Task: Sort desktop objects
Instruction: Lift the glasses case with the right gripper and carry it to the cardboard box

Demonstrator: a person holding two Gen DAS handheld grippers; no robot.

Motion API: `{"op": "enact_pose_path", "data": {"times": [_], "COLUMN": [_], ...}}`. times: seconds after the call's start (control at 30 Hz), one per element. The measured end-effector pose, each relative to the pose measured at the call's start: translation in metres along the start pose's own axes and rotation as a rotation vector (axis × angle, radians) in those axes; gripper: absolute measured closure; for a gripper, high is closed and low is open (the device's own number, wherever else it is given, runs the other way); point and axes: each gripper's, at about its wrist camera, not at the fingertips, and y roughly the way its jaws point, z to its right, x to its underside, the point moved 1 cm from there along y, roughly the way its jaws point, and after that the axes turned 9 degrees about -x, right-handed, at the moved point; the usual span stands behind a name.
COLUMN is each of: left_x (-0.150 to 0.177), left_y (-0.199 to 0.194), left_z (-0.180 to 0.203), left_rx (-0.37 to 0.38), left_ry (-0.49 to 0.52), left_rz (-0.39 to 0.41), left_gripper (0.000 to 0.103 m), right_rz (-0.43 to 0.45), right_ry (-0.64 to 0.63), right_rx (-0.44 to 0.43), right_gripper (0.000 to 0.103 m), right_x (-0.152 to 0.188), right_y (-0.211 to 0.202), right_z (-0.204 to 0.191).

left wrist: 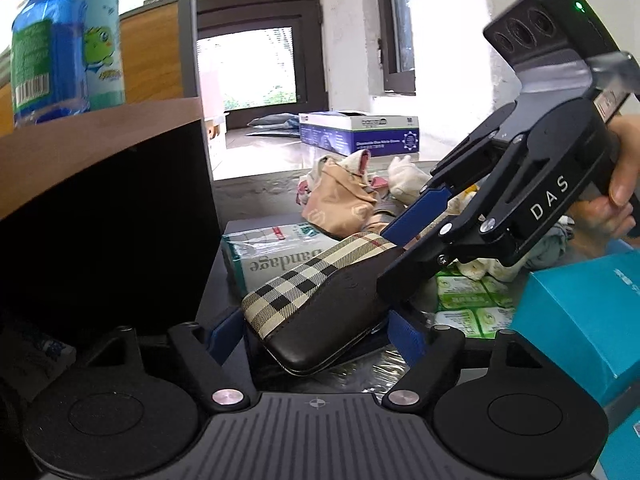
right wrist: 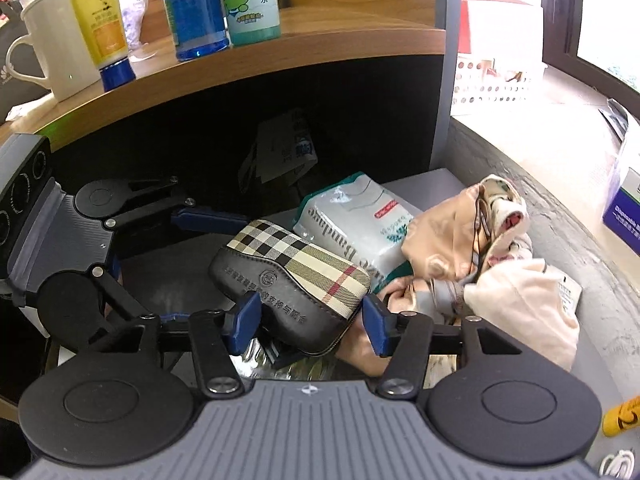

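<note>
Quick look at where you're at: the plaid case (right wrist: 296,268) (checked fabric on top, dark leather round the sides) lies flat on the desk (right wrist: 432,184) in front of the shelf's (right wrist: 280,52) dark lower opening, just beside the white bandage pack (right wrist: 360,220) and the pink cloth bundle (right wrist: 460,240).

Your right gripper (right wrist: 310,320) comes down on it at a slant. Its blue pads (right wrist: 244,320) sit roughly halfway closed, one against each long side of the case's near end, and they look pressed on to it. From the left wrist view, your hand (left wrist: 616,184) is wrapped round that gripper's handle.

Your left gripper (left wrist: 314,336) is at the other end of the same case. Its jaws stand fairly wide with the case between them, and there's a sliver of gap on both sides, so no grip there. A teal box (left wrist: 580,320) sits close on its right.

Up on the shelf, the blue bottle (right wrist: 196,12) stands upright.
</note>
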Motion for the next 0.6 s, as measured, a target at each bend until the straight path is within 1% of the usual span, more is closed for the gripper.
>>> {"op": "enact_pose_path", "data": {"times": [0.3,0.4,0.6], "left_x": [-0.006,-0.012,-0.024], "left_y": [-0.022,-0.036,-0.067], "left_z": [0.013,0.017,0.031], "left_rx": [-0.003,-0.001,0.000], "left_ry": [0.018,0.016,0.042], "left_rz": [0.022,0.033,0.065], "left_gripper": [0.023,0.023,0.023], "right_rz": [0.018,0.036,0.074], "right_ry": [-0.005,-0.014,-0.031], "right_rx": [0.017,0.023,0.045], "right_gripper": [0.041,0.041,0.041], "right_x": [0.009,0.009,0.011], "right_y": [-0.022,-0.034,-0.059], "right_z": [-0.024,-0.034,-0.059]}}
